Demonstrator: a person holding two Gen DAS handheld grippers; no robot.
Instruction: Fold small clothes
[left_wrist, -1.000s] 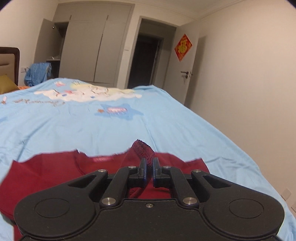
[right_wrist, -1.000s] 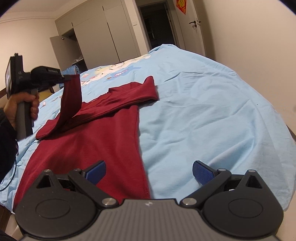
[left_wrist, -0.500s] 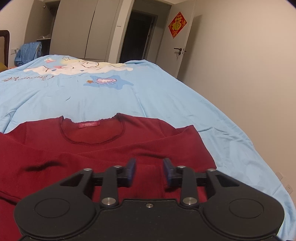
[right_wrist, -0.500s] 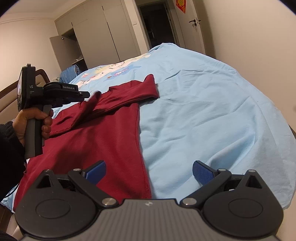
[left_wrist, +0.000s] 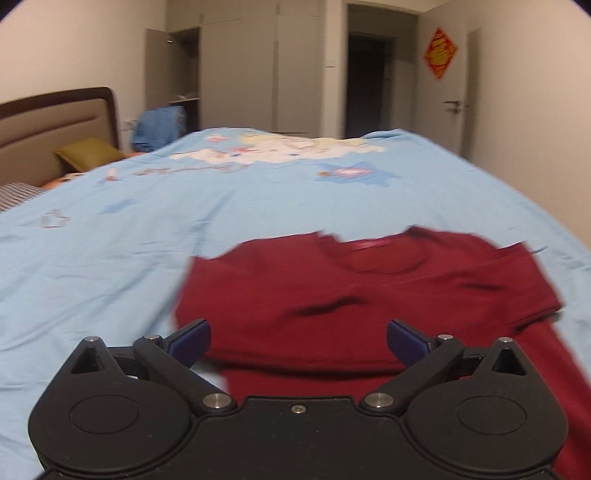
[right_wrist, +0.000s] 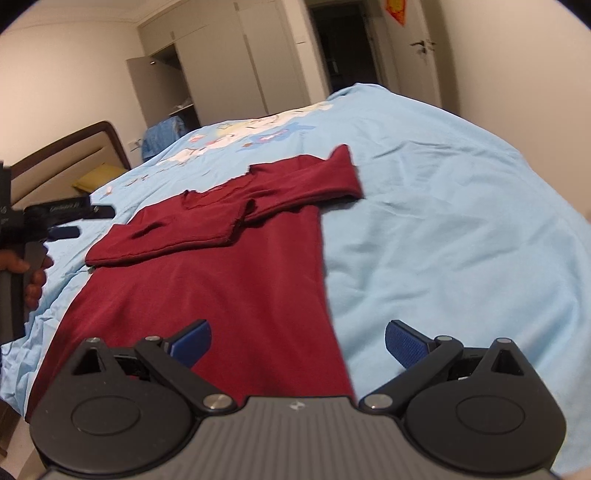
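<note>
Nearest, the right gripper (right_wrist: 297, 341) is hanging wide open and empty over the hem of the red shirt (right_wrist: 221, 280). The left gripper (left_wrist: 298, 338) is gaping empty too. Beyond, the shirt is lying flat on the blue bedspread (right_wrist: 443, 229), both sleeves folded across its chest.

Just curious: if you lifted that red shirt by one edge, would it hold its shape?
Probably not. The shirt lies flat with soft creases, so it would likely droop. Its folded sleeve would probably fall open. It looks thin, so light.
</note>
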